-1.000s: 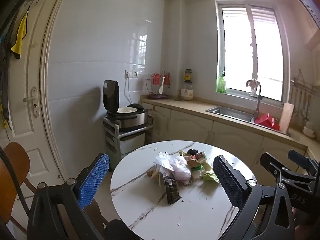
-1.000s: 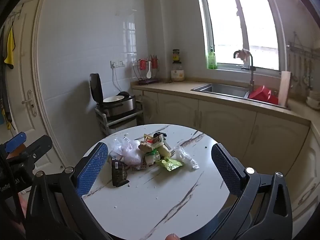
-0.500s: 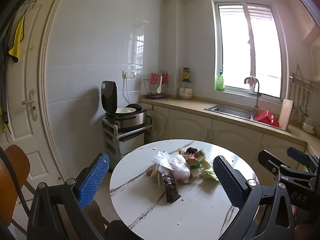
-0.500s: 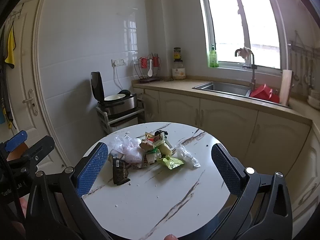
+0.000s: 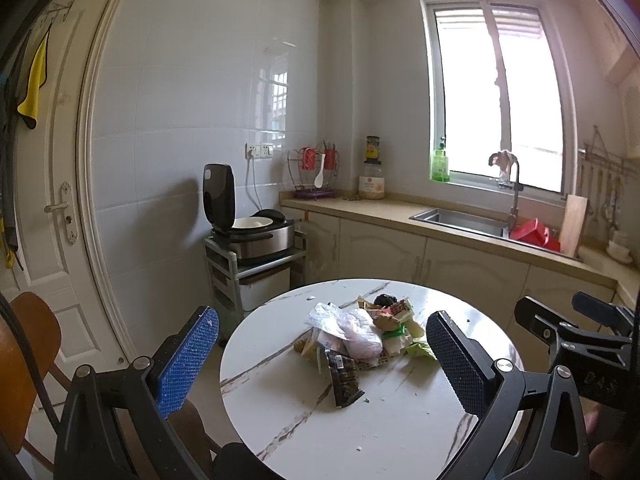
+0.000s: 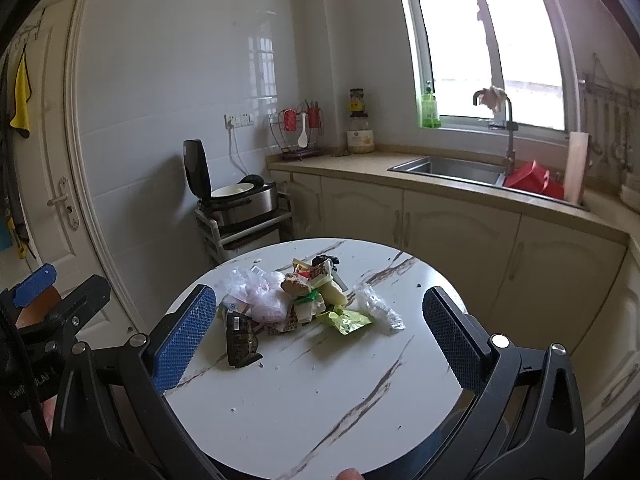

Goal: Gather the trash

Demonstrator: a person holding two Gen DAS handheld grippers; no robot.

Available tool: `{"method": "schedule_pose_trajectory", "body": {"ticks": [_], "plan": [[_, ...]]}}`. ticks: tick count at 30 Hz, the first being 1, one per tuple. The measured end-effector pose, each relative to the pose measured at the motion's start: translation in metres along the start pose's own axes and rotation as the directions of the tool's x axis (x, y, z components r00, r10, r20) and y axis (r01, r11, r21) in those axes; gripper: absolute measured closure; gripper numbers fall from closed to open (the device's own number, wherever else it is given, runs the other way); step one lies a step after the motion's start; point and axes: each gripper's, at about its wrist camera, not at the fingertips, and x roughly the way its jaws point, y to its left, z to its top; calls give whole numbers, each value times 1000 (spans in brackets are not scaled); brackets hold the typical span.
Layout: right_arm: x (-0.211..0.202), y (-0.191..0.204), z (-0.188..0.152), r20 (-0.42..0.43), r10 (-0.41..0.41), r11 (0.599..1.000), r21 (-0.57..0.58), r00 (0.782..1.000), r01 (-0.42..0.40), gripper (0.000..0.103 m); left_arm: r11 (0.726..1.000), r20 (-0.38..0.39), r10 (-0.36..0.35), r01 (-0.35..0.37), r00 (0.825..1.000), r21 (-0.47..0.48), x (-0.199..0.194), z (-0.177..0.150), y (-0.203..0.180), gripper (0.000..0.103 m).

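Both grippers, left gripper (image 5: 320,354) and right gripper (image 6: 318,330), gape wide and empty at the lower edge of each frame. Between their pads I see the trash pile (image 6: 298,300) mid-frame on the round table (image 6: 320,400). I judge the dark wrapper (image 6: 240,340), lying nearest, easiest: come low, pinch one edge, avoid scattering crumbs.

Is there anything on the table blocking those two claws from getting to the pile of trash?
Nothing visible. Bare table lies between the open right gripper and the trash; likewise for the open left gripper.
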Motion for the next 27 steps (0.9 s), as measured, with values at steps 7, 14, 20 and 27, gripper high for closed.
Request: {"method": "schedule_pose_trajectory", "body": {"ticks": [7, 14, 20, 27], "plan": [[19, -8, 0, -30, -8, 1000, 4, 1000, 8, 0, 1000, -42, 3, -2, 999, 10, 23, -7, -2, 1], [60, -8, -7, -102, -6, 999, -42, 995, 2, 0, 1000, -136, 0, 0, 991, -1, 68, -12, 0, 1], [97, -9, -18, -176, -12, 998, -61, 984, 1, 0, 1000, -235, -11, 10, 972, -7, 110, -22, 4, 1], [138, -22, -28, -260, -16, 999, -46, 966, 4, 0, 999, -334, -28, 20, 942, -27, 156, -31, 14, 1]]}}
